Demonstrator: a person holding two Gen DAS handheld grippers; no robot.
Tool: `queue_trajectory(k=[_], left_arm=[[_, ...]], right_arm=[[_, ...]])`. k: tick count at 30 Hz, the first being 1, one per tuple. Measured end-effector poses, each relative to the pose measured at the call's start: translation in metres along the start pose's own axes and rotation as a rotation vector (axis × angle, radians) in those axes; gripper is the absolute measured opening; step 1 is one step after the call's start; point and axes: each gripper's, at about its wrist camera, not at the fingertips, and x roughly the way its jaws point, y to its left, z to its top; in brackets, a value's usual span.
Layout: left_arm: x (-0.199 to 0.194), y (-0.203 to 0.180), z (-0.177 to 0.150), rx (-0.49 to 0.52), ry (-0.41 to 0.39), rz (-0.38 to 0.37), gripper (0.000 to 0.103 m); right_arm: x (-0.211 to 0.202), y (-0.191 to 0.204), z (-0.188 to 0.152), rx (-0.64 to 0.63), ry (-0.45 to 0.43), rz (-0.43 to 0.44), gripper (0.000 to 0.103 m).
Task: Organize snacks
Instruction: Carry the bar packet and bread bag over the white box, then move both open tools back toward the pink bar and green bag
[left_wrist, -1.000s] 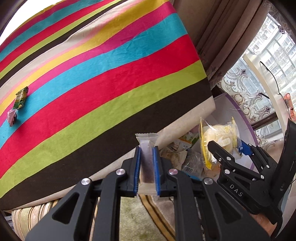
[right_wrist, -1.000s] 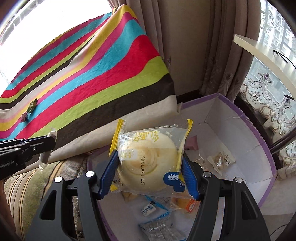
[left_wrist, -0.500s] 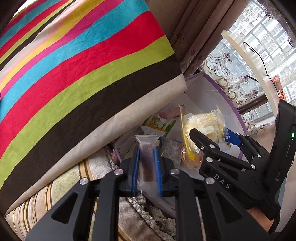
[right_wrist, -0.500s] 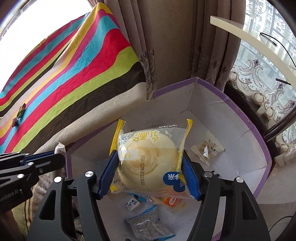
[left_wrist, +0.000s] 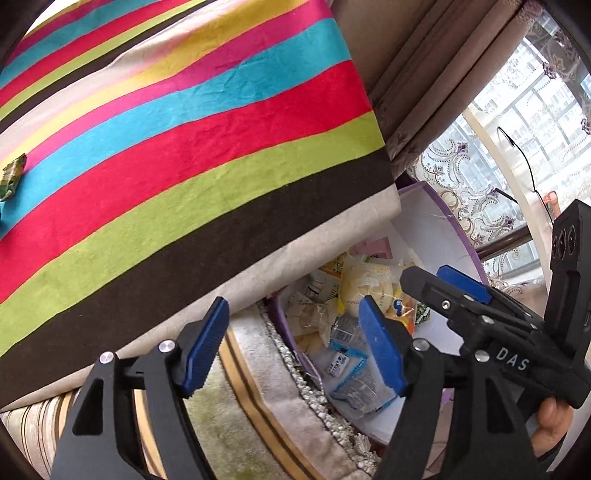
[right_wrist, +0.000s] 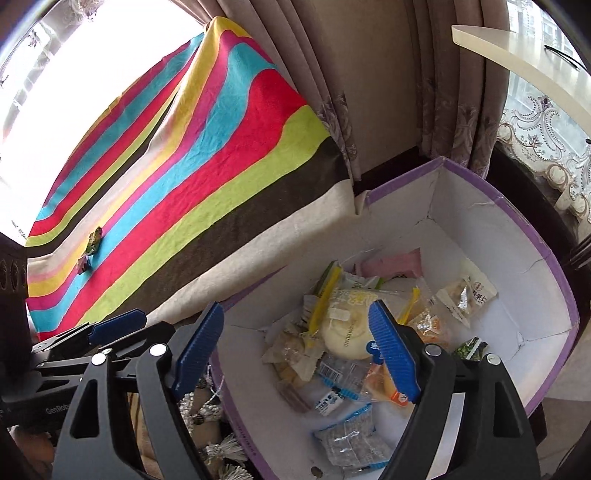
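Observation:
A purple-rimmed white box (right_wrist: 524, 221) holds several snack packets. The yellow-edged bun packet (right_wrist: 349, 325) lies in it among them, also seen in the left wrist view (left_wrist: 364, 291). My right gripper (right_wrist: 295, 350) is open and empty above the box's near edge. My left gripper (left_wrist: 295, 347) is open and empty over the box's left rim (left_wrist: 447, 218). A brown bar packet (right_wrist: 295, 397) lies in the box bottom. A small green snack (left_wrist: 11, 175) stays on the striped cloth, and shows in the right wrist view (right_wrist: 93, 242).
The striped tablecloth (left_wrist: 184, 147) hangs to the left of the box. A fringed striped cushion (left_wrist: 266, 406) lies below my left gripper. Brown curtains (right_wrist: 369, 92) hang behind the box. A pale shelf (right_wrist: 517, 51) juts out at the upper right.
Both grippers opened. The bun packet dropped from my right gripper into the box, and the brown bar left my left gripper and lies in the box.

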Motion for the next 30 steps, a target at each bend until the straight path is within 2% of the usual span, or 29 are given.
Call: queue_trajectory(k=[11,14,17,20,24,27,30], left_arm=[[-0.041,0.070,-0.010,-0.129,-0.120,0.107,0.077],[-0.053,0.090,-0.015,-0.158,-0.144,0.122,0.077],[-0.062,0.110,-0.021,-0.187,-0.159,0.138,0.077],[-0.070,0.127,-0.027,-0.217,-0.169,0.143,0.077],[-0.082,0.153,-0.036,-0.259,-0.184,0.150,0.077],[-0.091,0.172,-0.042,-0.288,-0.197,0.189,0.077],[-0.100,0.192,-0.047,-0.318,-0.201,0.229,0.077]], right_arm=[[-0.002,0.057,0.007,-0.063,0.030,0.086,0.079],[-0.003,0.076,0.006,-0.099,0.018,0.071,0.080],[-0.004,0.096,0.003,-0.126,0.000,0.033,0.084],[-0.006,0.118,-0.002,-0.167,-0.039,-0.046,0.088],[0.004,0.140,-0.006,-0.194,-0.020,-0.143,0.088],[0.010,0.161,-0.011,-0.220,-0.035,-0.192,0.088],[0.026,0.188,-0.014,-0.278,0.002,-0.241,0.088]])
